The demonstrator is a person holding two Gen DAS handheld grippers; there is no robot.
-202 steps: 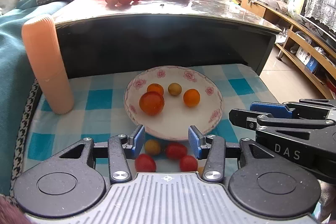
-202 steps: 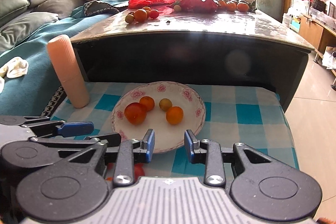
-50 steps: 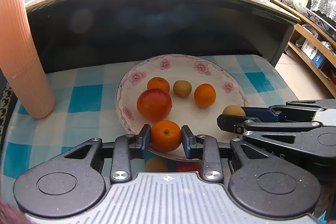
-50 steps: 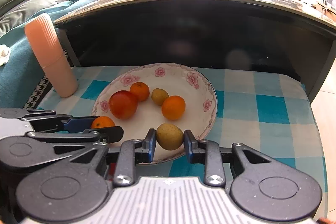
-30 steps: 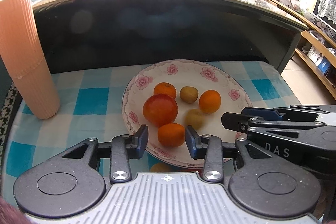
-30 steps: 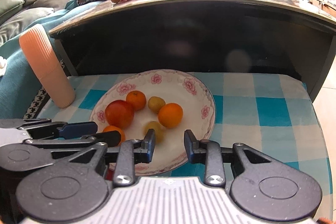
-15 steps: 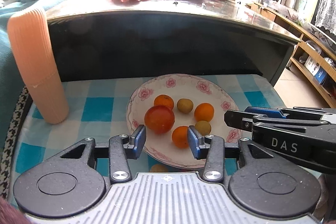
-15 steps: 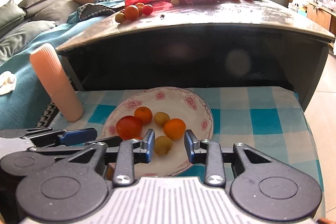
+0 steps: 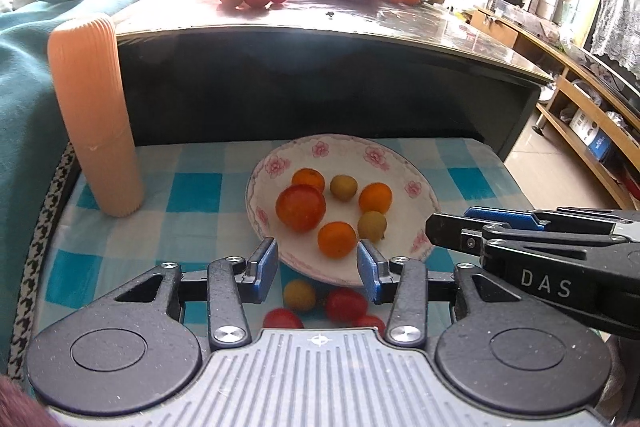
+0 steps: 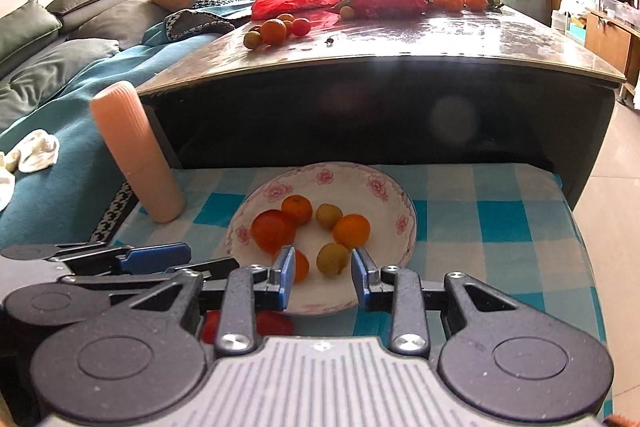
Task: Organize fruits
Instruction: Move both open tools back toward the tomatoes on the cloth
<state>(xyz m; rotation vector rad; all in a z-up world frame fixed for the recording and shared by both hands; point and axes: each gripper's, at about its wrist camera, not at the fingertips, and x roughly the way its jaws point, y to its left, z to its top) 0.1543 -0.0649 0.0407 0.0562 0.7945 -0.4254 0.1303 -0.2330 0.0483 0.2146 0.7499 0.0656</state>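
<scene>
Both tools are empty: the left gripper point(image 9: 317, 263) has its blue pads parted with nothing between them, and the right gripper point(image 10: 323, 277) stands likewise, apart and holding no fruit. Ahead of both sits the flowered plate point(image 9: 416, 183), already carrying six pieces: a big red-orange tomato point(image 9: 300, 207), three small oranges and two yellow-green fruits, one small orange point(image 9: 337, 239) lying just beyond the left pads. The fruit yet to be sorted lies on the checked cloth point(image 9: 192, 187) below and behind the left fingertips, near the plate's front rim: a yellowish fruit point(image 9: 299, 294) and some cherry tomatoes point(image 9: 346, 303), partly hidden by the tool's body. To do the next pick well, I would draw the left tool back and tip it down until one loose fruit sits centred between the pads, then close gently, since cherry tomatoes bruise and roll. The right tool should stay clear to the side.
</scene>
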